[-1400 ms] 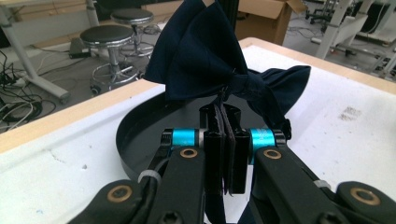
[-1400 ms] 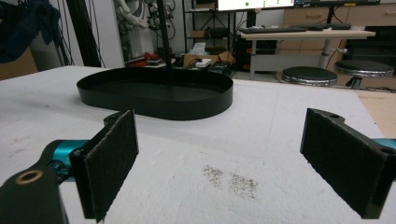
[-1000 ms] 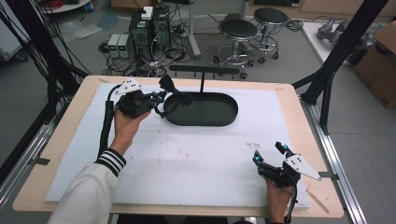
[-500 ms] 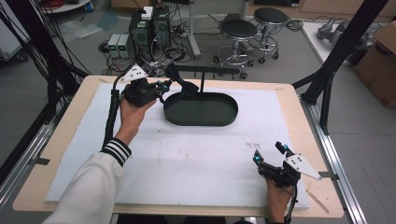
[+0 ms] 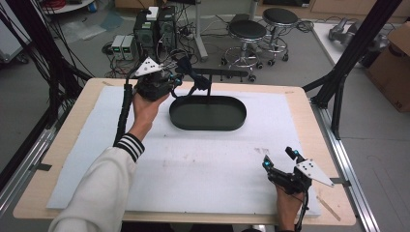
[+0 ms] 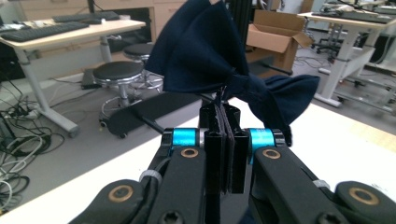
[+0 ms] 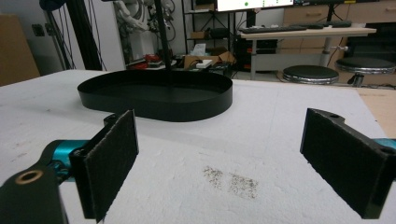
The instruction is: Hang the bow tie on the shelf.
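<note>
Cloth: a dark navy cloth [image 6: 219, 60] is pinched at a gathered fold and carried above the table's far left.
Left gripper [image 5: 176, 81]: clamped on the cloth.
Oval tray [image 5: 208, 126]: lies just right of the cloth, its long axis across the table.
Right gripper [image 5: 279, 158]: jaws spread, nothing held, well apart at the near right.

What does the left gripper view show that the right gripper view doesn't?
The left gripper view has the left gripper with jaws shut on a dark blue bow tie, lifted up. The right gripper view has the right gripper with jaws wide open and nothing between them, a black oval tray ahead and a speckled stain on the white mat. Both take in the white mat and round stools beyond the table.
</note>
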Demonstrator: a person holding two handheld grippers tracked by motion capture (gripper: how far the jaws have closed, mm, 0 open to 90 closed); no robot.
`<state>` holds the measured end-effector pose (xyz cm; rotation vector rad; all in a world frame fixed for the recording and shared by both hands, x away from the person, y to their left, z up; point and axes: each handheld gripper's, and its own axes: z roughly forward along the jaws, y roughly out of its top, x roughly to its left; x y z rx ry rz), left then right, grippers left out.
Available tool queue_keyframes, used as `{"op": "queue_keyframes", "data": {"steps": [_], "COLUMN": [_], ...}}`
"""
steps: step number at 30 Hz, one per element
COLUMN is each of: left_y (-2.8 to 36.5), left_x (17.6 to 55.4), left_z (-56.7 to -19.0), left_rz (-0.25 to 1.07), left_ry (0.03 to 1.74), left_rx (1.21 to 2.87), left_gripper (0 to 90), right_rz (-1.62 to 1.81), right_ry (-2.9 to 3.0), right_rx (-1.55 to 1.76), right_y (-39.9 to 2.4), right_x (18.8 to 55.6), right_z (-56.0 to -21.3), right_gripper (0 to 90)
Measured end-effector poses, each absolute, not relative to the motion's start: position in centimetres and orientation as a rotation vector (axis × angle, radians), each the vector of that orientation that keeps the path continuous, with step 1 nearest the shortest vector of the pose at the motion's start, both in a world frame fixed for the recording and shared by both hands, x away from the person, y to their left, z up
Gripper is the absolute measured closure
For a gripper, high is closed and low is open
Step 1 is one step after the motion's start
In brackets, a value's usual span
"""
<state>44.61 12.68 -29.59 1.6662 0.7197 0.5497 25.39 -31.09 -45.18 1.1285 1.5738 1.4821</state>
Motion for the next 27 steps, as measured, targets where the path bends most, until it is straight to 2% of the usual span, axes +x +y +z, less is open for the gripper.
{"op": "queue_keyframes", "data": {"steps": [27], "left_y": [12.4], "left_x": [47.5], "left_z": [-29.4], "left_rz": [0.606], "left_ry": [0.768], "left_rx": [1.644], "left_gripper": [88.3], "right_rz": [1.49], "right_ry": [1.568], "right_rx": [1.131], "right_y": [-31.2], "right_x": [25.5], "right_z": [-45.2], "right_gripper": [10.3]}}
